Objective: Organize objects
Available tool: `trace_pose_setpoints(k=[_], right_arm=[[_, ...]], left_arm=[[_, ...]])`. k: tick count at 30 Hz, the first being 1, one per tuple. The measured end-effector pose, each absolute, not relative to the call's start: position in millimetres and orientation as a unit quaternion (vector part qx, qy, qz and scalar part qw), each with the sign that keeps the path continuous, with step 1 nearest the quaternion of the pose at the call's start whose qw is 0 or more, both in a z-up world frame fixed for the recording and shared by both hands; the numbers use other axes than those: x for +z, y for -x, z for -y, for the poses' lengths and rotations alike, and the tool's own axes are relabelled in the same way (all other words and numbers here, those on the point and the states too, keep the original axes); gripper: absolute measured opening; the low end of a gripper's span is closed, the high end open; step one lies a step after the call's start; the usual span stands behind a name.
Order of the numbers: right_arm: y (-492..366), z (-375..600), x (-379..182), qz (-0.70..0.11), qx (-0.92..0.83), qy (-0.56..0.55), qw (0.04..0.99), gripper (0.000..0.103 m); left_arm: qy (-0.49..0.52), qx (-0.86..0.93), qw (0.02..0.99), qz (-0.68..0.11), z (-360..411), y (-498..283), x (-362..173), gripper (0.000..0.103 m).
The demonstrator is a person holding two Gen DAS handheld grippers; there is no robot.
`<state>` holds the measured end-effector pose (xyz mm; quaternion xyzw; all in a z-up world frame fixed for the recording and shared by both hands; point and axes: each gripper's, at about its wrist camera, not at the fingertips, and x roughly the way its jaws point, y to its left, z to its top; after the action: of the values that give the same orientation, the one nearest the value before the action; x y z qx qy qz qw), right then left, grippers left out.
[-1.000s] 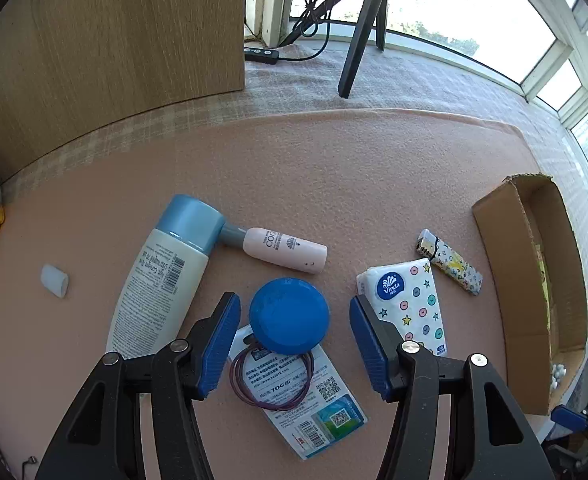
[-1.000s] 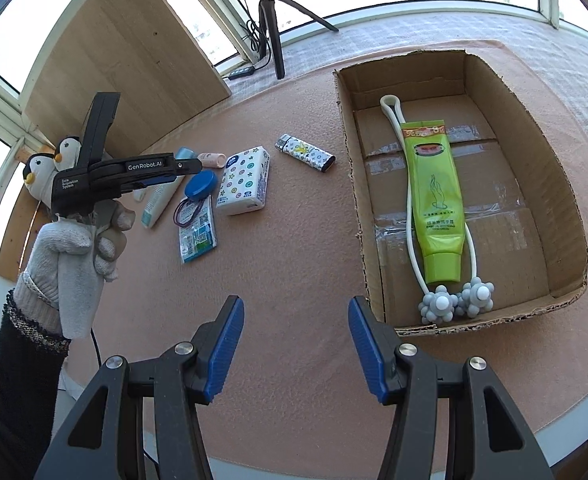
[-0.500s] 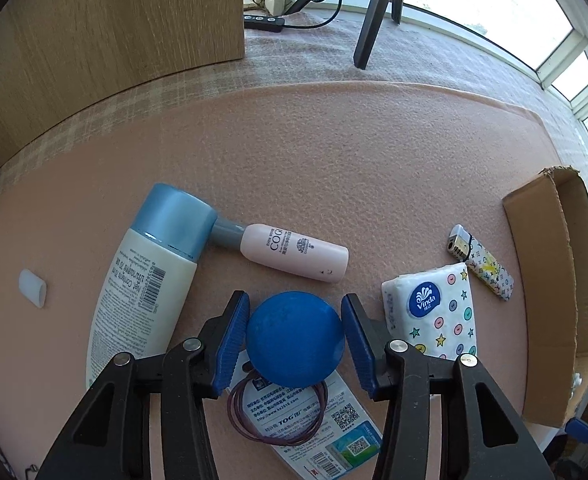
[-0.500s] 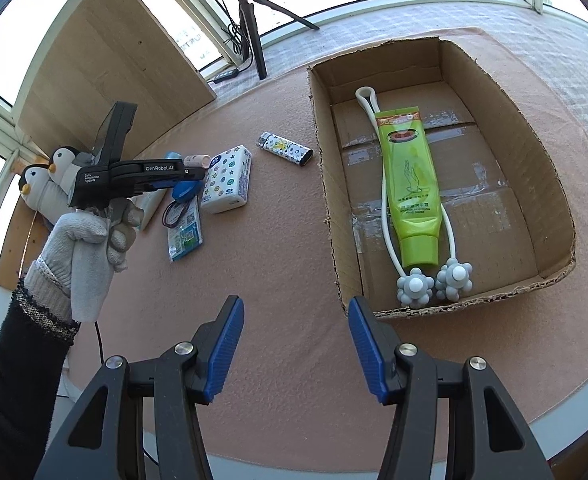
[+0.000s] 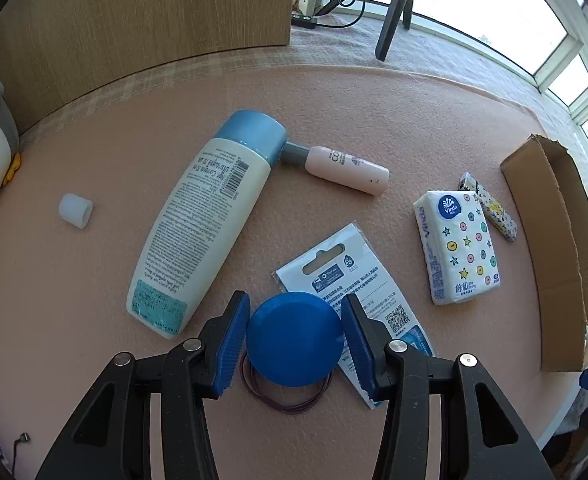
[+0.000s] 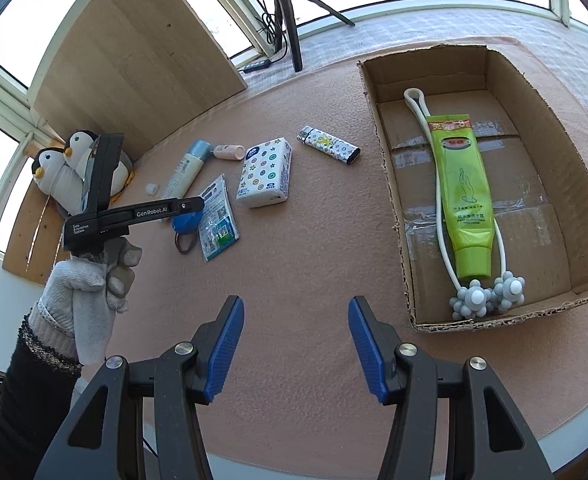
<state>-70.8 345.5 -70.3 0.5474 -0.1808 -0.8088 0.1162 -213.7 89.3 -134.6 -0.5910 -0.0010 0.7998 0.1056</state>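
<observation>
Change: since half a second ago the blue disc sits lifted off the printed card, and the view has drawn back from the bottles.
Left tool: blue pads clamped on the disc's two sides, held by a gloved hand.
Blue disc: above the desk, over a purple hair band, card just beyond.
Right tool: pads apart, nothing between, over bare desk.
Cardboard box: on the right, holding a green tube and a white roller massager.
Outside the box: lotion bottle, pink bottle, tissue pack, lighter.
</observation>
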Motion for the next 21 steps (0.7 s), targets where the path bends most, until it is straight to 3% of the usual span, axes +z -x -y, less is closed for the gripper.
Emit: trace_pose_setpoints(k=[16,19,21], right_arm=[[79,-303,-75,0.161,-0.800,-0.558,0.150,0.051],[79,-301,-77,0.160,-0.799,-0.560,0.152,0.051],[79,-300,-78,0.158,-0.798,-0.561,0.154,0.051]], left_arm=[[0.557,0.816,0.123,0.092,-55,141,-116,0.049],[0.558,0.815,0.123,0.100,-47,124,-116,0.034],[0.561,0.815,0.116,0.089,-43,114,-121,0.034]])
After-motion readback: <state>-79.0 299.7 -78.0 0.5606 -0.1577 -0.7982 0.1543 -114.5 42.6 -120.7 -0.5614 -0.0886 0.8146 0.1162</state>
